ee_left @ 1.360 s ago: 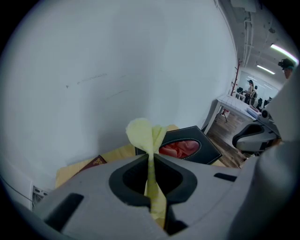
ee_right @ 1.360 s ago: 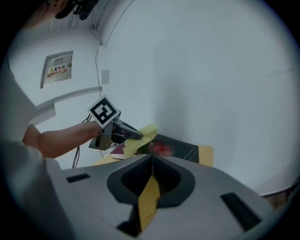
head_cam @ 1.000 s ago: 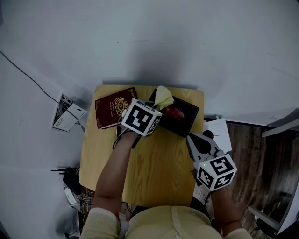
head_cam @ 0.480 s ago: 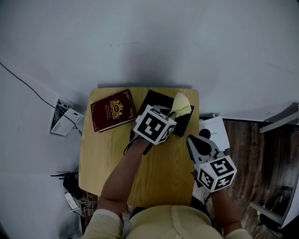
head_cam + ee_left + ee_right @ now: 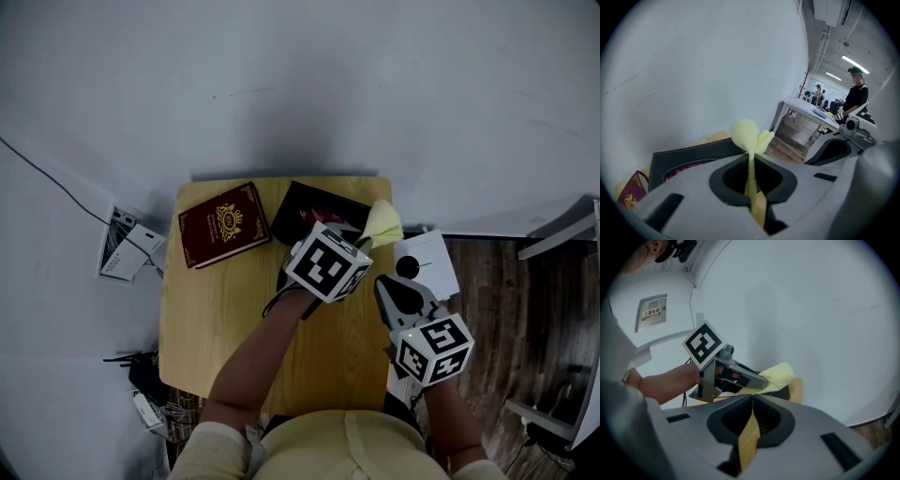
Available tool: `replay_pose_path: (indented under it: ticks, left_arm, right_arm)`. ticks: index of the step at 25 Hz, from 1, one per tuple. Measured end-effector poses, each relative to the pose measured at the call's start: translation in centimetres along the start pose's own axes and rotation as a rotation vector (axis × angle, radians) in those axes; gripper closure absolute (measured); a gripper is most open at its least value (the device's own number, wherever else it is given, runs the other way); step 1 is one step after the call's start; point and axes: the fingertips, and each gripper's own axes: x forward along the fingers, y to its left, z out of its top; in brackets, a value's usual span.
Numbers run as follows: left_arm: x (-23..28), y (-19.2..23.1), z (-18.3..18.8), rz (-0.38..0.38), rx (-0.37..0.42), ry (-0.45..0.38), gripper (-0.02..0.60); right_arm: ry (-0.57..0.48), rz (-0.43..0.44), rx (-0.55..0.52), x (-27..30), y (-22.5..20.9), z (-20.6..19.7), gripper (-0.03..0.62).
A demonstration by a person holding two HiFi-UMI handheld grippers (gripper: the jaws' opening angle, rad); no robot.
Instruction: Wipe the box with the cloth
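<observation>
An open black box (image 5: 305,208) with a red lining lies at the back of the small wooden table (image 5: 202,319). To its left is a dark red lid (image 5: 223,225) with a gold crest. My left gripper (image 5: 366,240) is shut on a pale yellow cloth (image 5: 384,222), which hangs over the box's right end near the table's back right corner. In the left gripper view the cloth (image 5: 749,135) sticks up from the closed jaws, with the black box (image 5: 689,157) behind it. My right gripper (image 5: 384,281) stays shut and empty above the table's right edge. From there it looks at the left gripper (image 5: 740,376) and cloth (image 5: 779,375).
A white wall rises right behind the table. A white sheet (image 5: 427,264) lies just off the table's right side over wooden flooring. Cables and a power strip (image 5: 127,246) sit on the floor at the left. Desks and a standing person (image 5: 855,96) show far off.
My left gripper has carried the cloth rightward across the black box, from its middle to its right end. The right gripper has hardly shifted.
</observation>
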Motion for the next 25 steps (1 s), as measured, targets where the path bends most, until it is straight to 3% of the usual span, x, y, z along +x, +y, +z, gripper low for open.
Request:
replay_pose_path:
  ticks: [10, 16, 25]
  left_arm:
    - [-0.7, -2.5, 0.3, -0.007, 0.041, -0.076, 0.549]
    - [-4.4, -1.7, 0.0, 0.078, 0.000, -0.202, 0.549]
    - [-9.8, 1.2, -2.6, 0.229, -0.065, -0.334, 0.549]
  right_arm:
    - [-0.007, -0.020, -0.015, -1.1, 0.1, 0.1, 0.562]
    - [-0.009, -0.034, -0.042, -1.3, -0.5, 0.4, 0.562]
    - [-0.017, 0.004, -0.185, 0.9, 0.8, 1.9, 0.560]
